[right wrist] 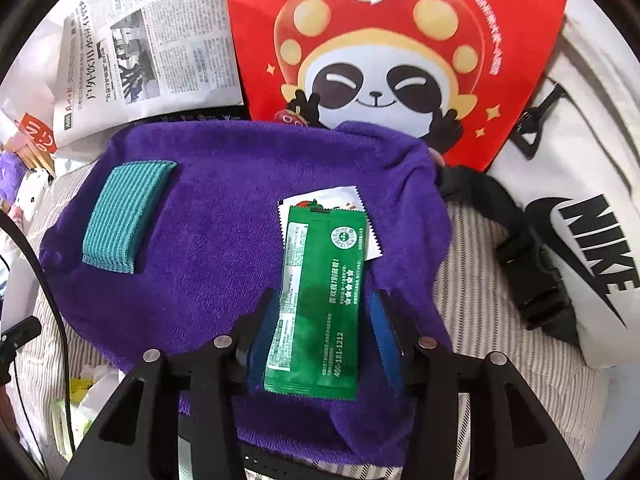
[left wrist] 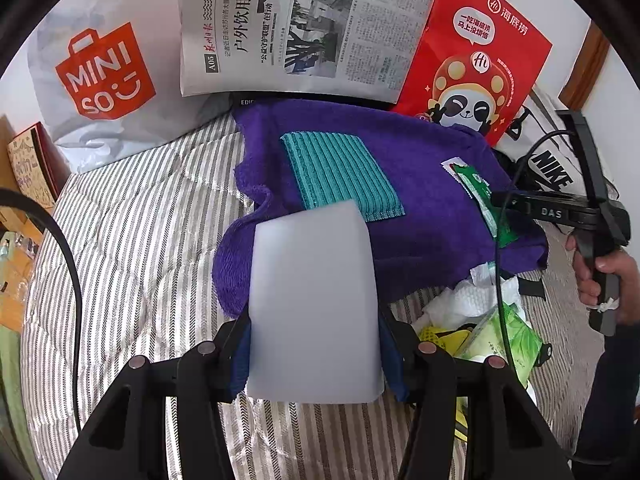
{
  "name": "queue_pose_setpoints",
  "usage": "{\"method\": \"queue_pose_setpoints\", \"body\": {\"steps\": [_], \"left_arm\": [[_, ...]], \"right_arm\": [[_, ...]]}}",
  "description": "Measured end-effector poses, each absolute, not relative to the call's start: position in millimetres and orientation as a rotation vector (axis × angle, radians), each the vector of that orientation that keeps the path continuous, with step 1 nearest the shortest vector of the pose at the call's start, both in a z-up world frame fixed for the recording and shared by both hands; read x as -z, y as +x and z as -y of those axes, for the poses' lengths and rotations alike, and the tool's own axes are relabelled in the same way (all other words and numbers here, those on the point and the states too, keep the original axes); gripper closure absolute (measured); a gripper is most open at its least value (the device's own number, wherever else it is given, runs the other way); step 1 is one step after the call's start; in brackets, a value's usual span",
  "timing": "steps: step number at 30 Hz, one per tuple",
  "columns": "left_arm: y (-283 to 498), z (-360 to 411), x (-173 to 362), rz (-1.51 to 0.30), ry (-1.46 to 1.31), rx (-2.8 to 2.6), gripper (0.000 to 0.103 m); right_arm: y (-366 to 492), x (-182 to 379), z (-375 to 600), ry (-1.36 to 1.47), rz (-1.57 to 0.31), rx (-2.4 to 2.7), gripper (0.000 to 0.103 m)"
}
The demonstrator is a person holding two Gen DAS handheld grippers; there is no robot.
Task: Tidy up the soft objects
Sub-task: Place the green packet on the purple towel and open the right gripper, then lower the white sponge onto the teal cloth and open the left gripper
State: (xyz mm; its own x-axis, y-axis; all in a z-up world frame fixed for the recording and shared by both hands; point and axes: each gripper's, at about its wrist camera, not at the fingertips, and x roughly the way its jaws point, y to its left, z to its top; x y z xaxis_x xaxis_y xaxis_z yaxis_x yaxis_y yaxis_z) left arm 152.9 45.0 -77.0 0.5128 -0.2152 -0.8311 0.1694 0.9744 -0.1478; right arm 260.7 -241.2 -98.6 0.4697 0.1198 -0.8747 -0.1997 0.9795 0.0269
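Striped bedding [left wrist: 132,240] carries a purple towel [right wrist: 224,216] with a teal cloth [right wrist: 124,216] lying on it. Left tool [left wrist: 314,344] is clamped on a white sponge block [left wrist: 312,304]. Right tool [right wrist: 316,336] grips a green sachet [right wrist: 320,300] over the towel. Behind stand a red panda bag [right wrist: 400,40], newspaper [left wrist: 300,28] and MINISO bag [left wrist: 104,76]; their contents are hidden.

The purple towel [right wrist: 224,216] is plush, matt cloth; the teal pad [right wrist: 124,216] on it is ribbed fabric. The white block [left wrist: 312,304] looks smooth, matt foam. The green sachet [right wrist: 320,300] is glossy foil. The bedspread [left wrist: 152,216] is quilted, striped cloth.
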Motion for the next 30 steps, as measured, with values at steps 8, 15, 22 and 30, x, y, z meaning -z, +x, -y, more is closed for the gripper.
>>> {"method": "queue_pose_setpoints", "body": {"steps": [8, 15, 22, 30], "left_arm": [[166, -35, 66, -0.982, -0.031, 0.243, 0.052], [197, -21, 58, -0.962, 0.009, 0.242, 0.052], [228, -11, 77, -0.988, 0.006, 0.246, 0.052], [234, 2, 99, -1.004, 0.067, 0.204, 0.051]], "right_arm": [[226, 79, 253, -0.041, -0.968, -0.191, 0.052], [200, 67, 267, 0.090, -0.818, -0.234, 0.045], [196, 71, 257, 0.077, -0.806, -0.259, 0.043], [192, 79, 256, 0.063, -0.824, -0.263, 0.043]]}}
